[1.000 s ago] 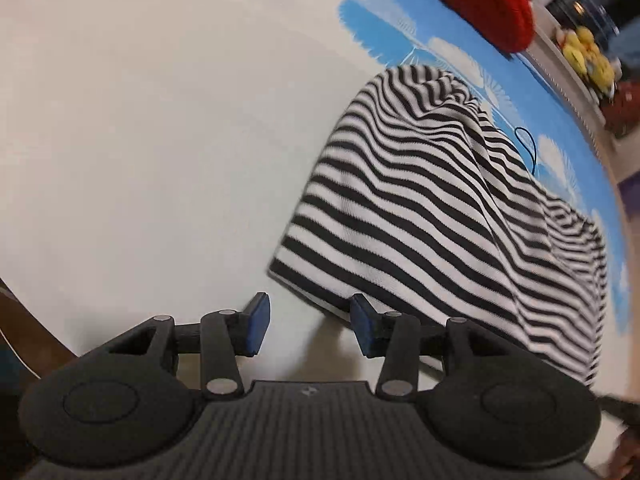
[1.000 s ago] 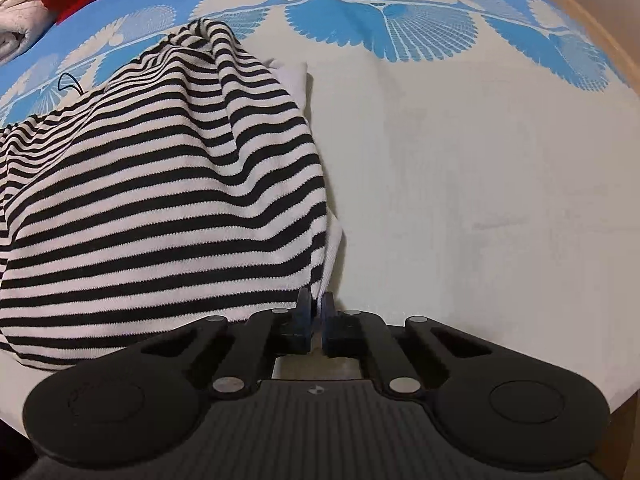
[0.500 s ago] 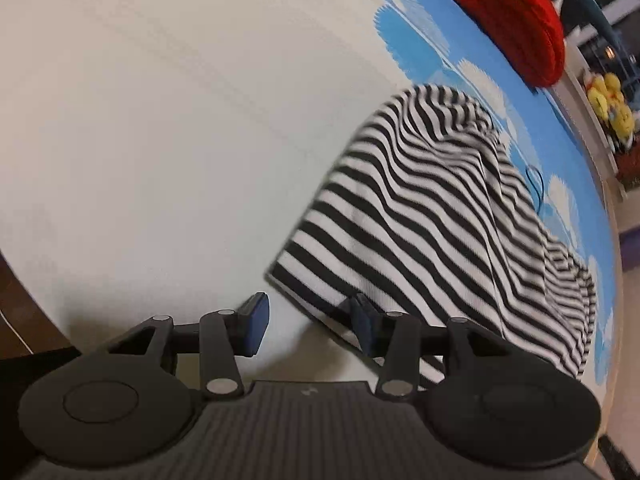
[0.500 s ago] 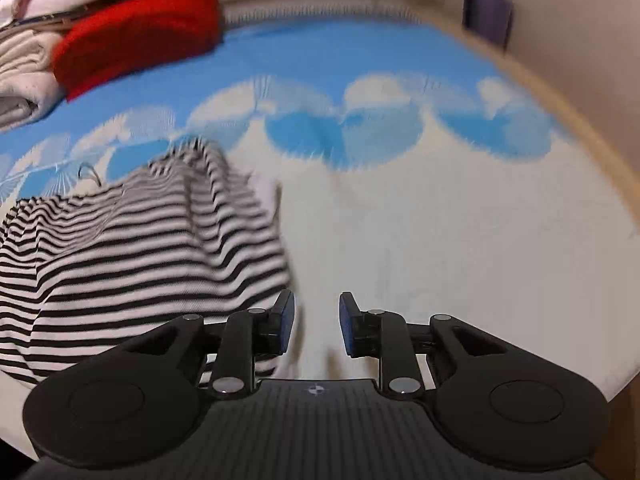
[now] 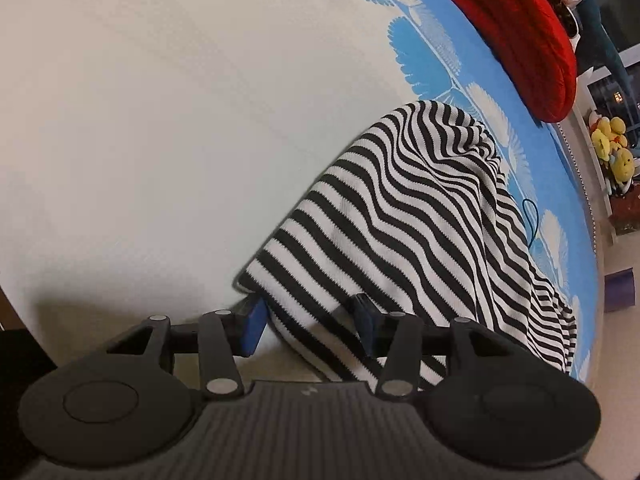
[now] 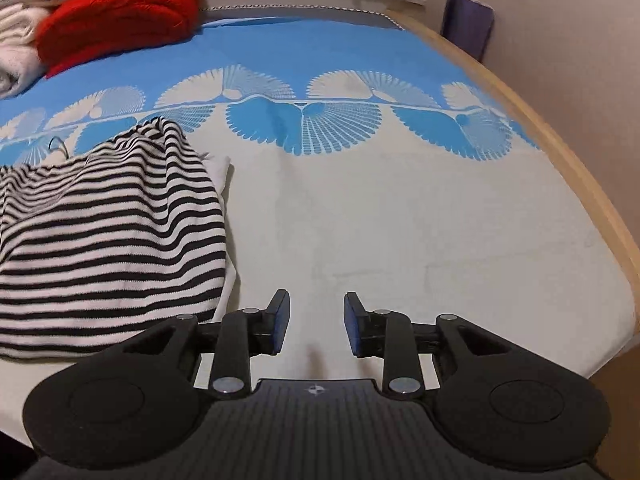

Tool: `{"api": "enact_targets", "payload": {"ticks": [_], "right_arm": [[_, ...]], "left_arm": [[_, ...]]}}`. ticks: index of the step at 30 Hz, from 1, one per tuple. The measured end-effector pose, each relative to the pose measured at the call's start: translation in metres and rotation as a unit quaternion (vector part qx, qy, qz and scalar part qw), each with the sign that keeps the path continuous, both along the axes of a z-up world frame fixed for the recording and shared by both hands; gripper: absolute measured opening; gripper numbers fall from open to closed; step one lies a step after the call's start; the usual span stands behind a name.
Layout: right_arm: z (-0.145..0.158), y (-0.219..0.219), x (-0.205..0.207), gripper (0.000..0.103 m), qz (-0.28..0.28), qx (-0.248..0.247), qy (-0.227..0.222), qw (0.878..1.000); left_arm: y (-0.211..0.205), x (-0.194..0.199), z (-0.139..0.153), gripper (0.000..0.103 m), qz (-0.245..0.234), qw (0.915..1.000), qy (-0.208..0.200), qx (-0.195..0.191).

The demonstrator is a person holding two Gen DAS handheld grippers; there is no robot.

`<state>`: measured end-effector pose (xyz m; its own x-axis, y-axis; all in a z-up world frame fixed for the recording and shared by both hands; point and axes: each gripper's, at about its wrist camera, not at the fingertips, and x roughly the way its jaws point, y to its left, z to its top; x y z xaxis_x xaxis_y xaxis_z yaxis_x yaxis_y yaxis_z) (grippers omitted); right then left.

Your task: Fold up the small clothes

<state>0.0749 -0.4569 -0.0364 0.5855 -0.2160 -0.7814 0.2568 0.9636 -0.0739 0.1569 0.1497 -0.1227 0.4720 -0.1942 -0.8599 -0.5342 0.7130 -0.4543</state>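
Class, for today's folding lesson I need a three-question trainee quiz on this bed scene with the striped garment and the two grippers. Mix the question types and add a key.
1. True or false: the right gripper is clamped on the striped garment.
2. Multiple choice: between the open fingers of the left gripper lies
A. bare bedsheet only
B. the near edge of the striped garment
C. the red knit
3. Fill in: the folded red knit lies at the far end of the bed on the ____ part of the bedsheet.

Key
1. False; it is open over bare sheet, beside the garment.
2. B
3. blue
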Motion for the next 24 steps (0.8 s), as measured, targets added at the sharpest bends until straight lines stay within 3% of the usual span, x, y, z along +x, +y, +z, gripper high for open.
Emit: {"api": "enact_targets", "payload": {"ticks": [2,5,11,16,18,21,24], "right_arm": [[-0.004,-0.004,0.002,0.031,-0.006,0.012,0.002,1.000],[-0.008,-0.004,0.004,0.031,0.000,0.013,0.009,1.000],[-0.007,-0.009,0.003,0.031,-0.001,0.029,0.003,1.000],[-0.004,-0.022,-0.001,0.031,-0.027,0.046,-0.004,0.999],[-0.005,-0.026,-0.004,0.031,-0.034,0.037,0.000,0.999],[-0.003,-0.035,-0.007,0.031,-0.036,0.020,-0.004,0.999],[0.000,-0.052,-0.013,0.031,-0.049,0.030,-0.014,0.998]], "left_arm": [[-0.005,0.002,0.001,0.051,-0.005,0.9999,-0.004,0.011],[-0.011,0.005,0.004,0.016,-0.017,0.9995,-0.016,0.021],[-0.027,0.001,0.027,0.013,-0.029,0.9951,-0.048,0.081],[-0.057,0.010,0.065,0.012,-0.082,0.9824,-0.070,0.153],[-0.087,0.017,0.091,0.012,-0.123,0.9676,-0.100,0.197],[-0.155,0.023,0.134,0.011,-0.190,0.9371,-0.158,0.246],[-0.251,0.019,0.163,0.010,-0.273,0.8916,-0.219,0.287]]}}
